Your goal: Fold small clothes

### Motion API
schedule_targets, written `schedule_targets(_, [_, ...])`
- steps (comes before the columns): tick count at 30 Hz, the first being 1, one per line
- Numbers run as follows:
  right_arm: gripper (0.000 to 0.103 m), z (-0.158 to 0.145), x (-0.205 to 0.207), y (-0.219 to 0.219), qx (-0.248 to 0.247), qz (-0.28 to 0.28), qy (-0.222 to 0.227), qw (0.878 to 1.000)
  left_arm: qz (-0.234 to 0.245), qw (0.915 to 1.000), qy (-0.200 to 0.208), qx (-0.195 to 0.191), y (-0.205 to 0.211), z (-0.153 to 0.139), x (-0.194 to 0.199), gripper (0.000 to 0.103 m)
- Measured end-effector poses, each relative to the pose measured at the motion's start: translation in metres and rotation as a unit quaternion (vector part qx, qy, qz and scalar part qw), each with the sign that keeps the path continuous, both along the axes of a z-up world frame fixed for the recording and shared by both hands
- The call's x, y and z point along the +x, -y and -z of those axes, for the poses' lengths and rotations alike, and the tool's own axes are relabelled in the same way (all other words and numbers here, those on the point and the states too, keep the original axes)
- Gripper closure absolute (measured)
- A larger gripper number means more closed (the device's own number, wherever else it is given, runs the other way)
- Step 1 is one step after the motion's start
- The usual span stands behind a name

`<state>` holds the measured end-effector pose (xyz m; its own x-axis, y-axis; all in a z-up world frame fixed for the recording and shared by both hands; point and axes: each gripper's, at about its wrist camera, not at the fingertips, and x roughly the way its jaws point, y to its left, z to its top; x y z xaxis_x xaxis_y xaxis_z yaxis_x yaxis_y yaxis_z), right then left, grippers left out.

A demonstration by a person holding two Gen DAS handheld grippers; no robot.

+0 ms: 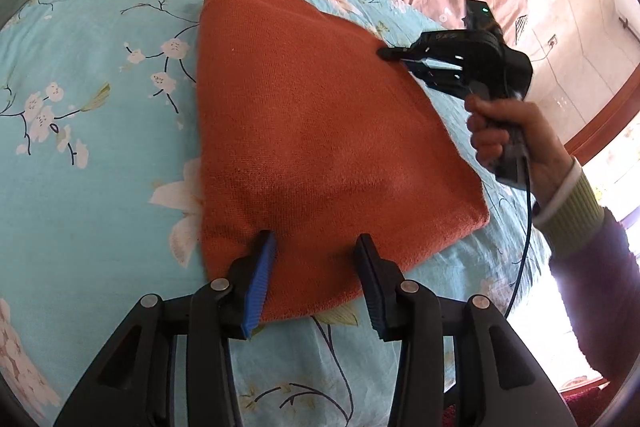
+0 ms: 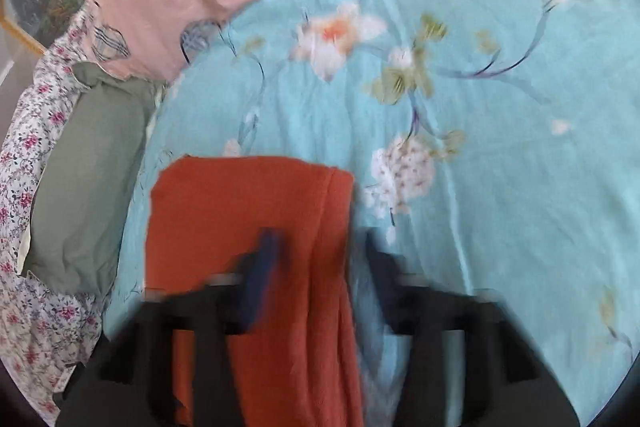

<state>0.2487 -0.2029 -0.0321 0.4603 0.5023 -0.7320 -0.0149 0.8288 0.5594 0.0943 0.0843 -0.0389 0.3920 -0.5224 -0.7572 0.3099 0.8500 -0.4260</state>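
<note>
While the orange cloth (image 1: 320, 131) lies flat on the bed (image 1: 100, 187) | left claw (image 1: 316, 247) spread over near edge | right claw (image 2: 320, 247) spread at far-right edge, blurred | long axis runs away from left claw.

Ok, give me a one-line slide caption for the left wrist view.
Left claw open over the near edge of the orange cloth on the floral bedsheet, right claw at its far edge.
</note>
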Motion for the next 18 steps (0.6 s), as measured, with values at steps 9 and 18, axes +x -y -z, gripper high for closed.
schedule_targets(9, [0.093,0.010,-0.015,-0.007,-0.097,0.005,0.029,0.995,0.008,1.0000,-0.002,0.004,0.005,0.000,0.005,0.056])
schedule_targets(18, [0.087,-0.036,-0.058,0.002,-0.082,0.035,0.059,0.994,0.002,0.9999,-0.006,0.011,0.007,-0.004,-0.001,0.051])
